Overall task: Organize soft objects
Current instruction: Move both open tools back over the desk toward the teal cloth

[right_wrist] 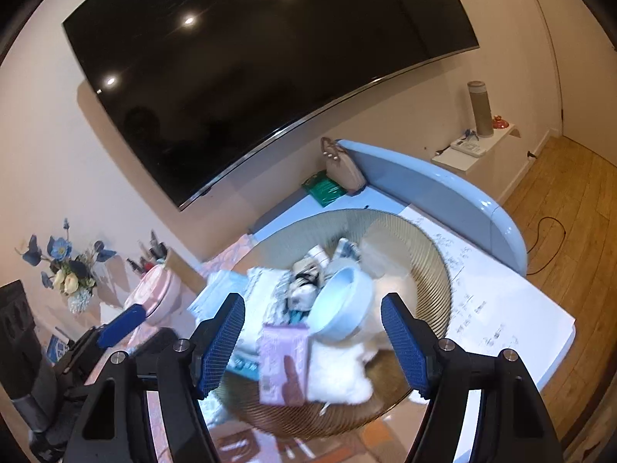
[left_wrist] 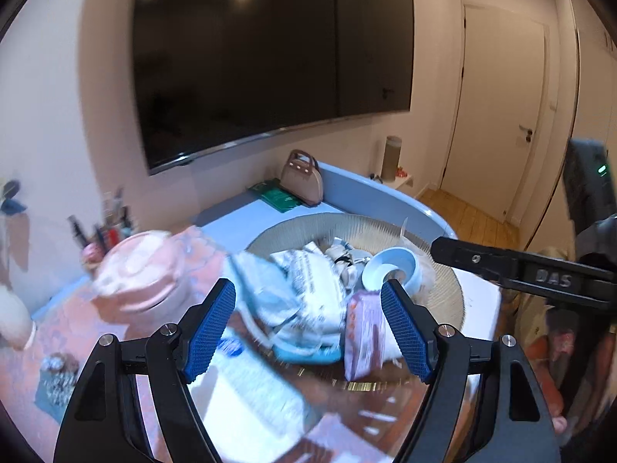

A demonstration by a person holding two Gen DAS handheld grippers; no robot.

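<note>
Pink packet (right_wrist: 283, 362) lies at near rim of wicker basket (right_wrist: 432, 262), dead ahead of right claw (right_wrist: 312, 343), long axis running away from it. Both claws released, nothing held; left claw (left_wrist: 308, 332) sits w/ packet nearer its right pad, so right hand looks better lined up.

basket (right_wrist: 432, 266): tan, ribbed | packet (right_wrist: 283, 362): lilac | bowl (right_wrist: 343, 305): pale blue | tongs pads (right_wrist: 221, 343): blue, gridded
</note>
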